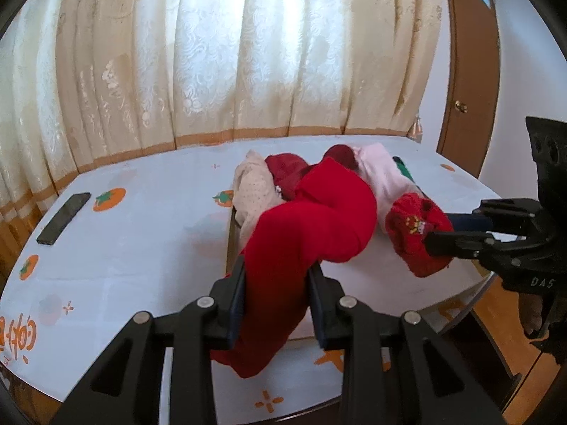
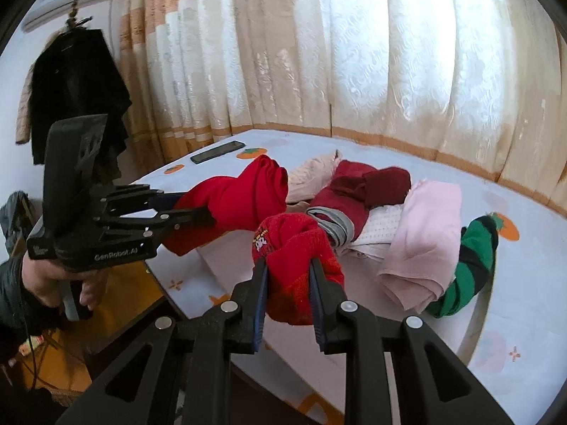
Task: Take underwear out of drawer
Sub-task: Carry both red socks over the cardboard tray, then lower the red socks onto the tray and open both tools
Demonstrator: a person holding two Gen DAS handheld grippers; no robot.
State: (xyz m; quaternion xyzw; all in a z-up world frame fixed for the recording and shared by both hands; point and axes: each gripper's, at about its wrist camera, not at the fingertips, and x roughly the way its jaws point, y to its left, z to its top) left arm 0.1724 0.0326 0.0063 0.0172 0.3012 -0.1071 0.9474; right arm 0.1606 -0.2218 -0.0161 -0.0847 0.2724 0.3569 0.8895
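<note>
My left gripper (image 1: 278, 272) is shut on a long bright red garment (image 1: 312, 219), which stretches from its jaws back to the heap of clothes. From the right wrist view the left gripper (image 2: 198, 209) comes in from the left, a hand on its handle. My right gripper (image 2: 288, 265) is shut on a small red fuzzy garment (image 2: 297, 248) with a printed patch. In the left wrist view the right gripper (image 1: 439, 230) is at the right, clamped on that piece (image 1: 414, 237). Both pieces hang above the shallow drawer (image 1: 230, 241) on the table.
The heap holds a beige dotted piece (image 1: 253, 191), a dark red one (image 2: 354, 184), a folded pink one (image 2: 425, 237) and a green-black striped one (image 2: 467, 269). A phone (image 1: 63, 217) lies at the table's far left. The table edge (image 1: 471, 294) is close on the right. Curtains hang behind.
</note>
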